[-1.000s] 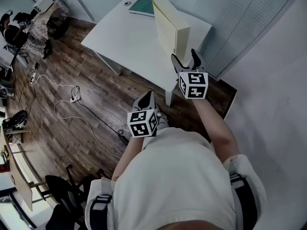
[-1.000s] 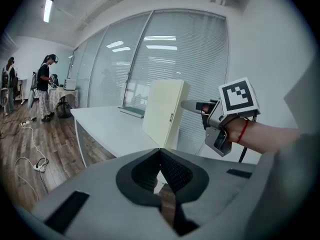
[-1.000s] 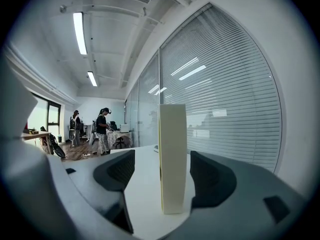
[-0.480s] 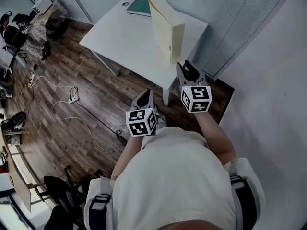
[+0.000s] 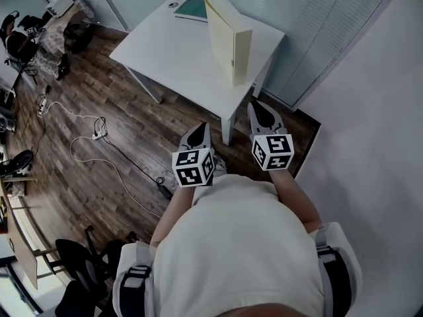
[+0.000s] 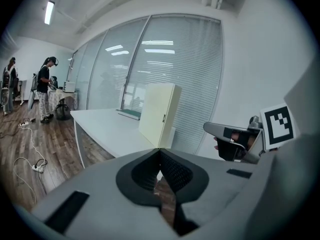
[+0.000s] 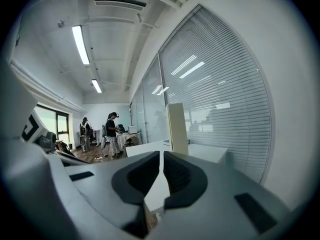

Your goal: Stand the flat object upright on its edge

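The flat object is a cream box [image 5: 228, 38]. It stands upright on its edge on the white table [image 5: 178, 51], near the table's right end, with nothing touching it. My right gripper [image 5: 260, 107] hangs off the table's near corner, well short of the box. Its jaws are closing and the tips meet with nothing between them. My left gripper [image 5: 198, 135] is held over the wooden floor, shut and holding nothing. The box [image 6: 157, 115] appears beyond the tips of the left gripper [image 6: 160, 150], and the box [image 7: 176, 124] also stands ahead of the right gripper [image 7: 161, 153].
A green book [image 5: 193, 8] and a small round item [image 5: 174, 5] lie at the table's far end. Glass walls with blinds run behind the table. A cable and power strip [image 5: 99, 135] lie on the floor, office chairs [image 5: 79, 256] stand at the lower left, and people [image 6: 46, 89] stand far off.
My right gripper has drawn back from the box toward my body and its jaws have come together. The box stays upright on the table. The left gripper has barely moved.
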